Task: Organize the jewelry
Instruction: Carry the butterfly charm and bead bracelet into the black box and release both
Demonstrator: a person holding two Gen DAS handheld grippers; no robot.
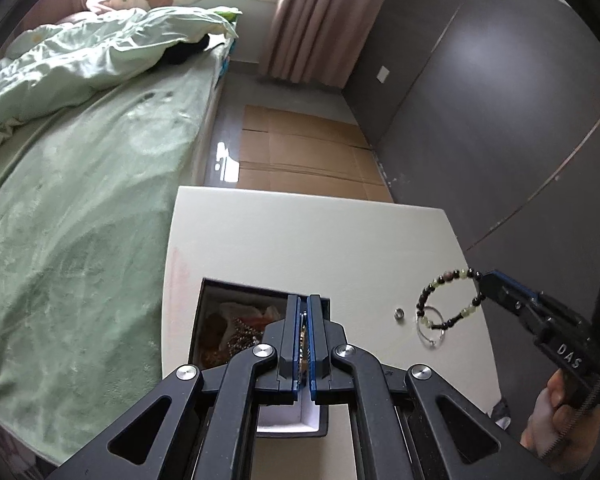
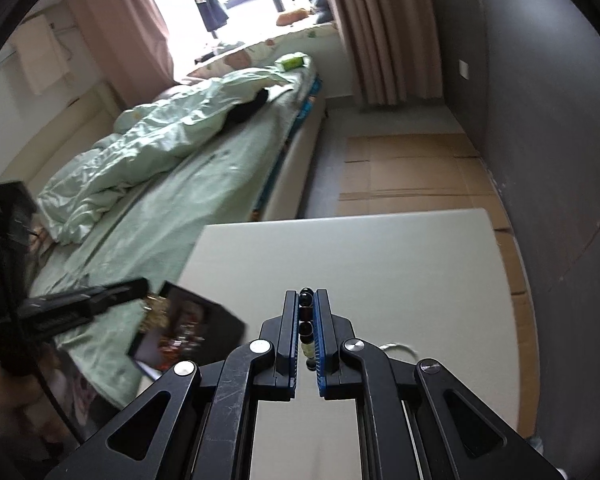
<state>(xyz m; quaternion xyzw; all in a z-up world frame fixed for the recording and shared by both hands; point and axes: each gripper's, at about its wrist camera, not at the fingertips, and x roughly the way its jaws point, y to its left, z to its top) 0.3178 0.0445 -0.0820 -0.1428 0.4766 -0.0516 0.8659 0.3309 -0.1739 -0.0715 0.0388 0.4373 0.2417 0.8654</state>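
My left gripper (image 1: 304, 300) is shut on a gold chain (image 2: 156, 308) and holds it over an open black jewelry box (image 1: 220, 320) at the table's left edge. The box holds several mixed pieces. My right gripper (image 2: 307, 294) is shut on a beaded bracelet (image 1: 448, 300) of dark and pale green beads, lifted a little above the white table (image 1: 320, 240). A thin wire hoop (image 1: 432, 328) and a small silver ring (image 1: 399, 313) lie on the table under and beside the bracelet.
A bed with green bedding (image 1: 80, 200) runs along the table's left side. Flattened cardboard (image 1: 308, 152) covers the floor beyond the table. A dark grey wall (image 1: 500, 120) stands to the right.
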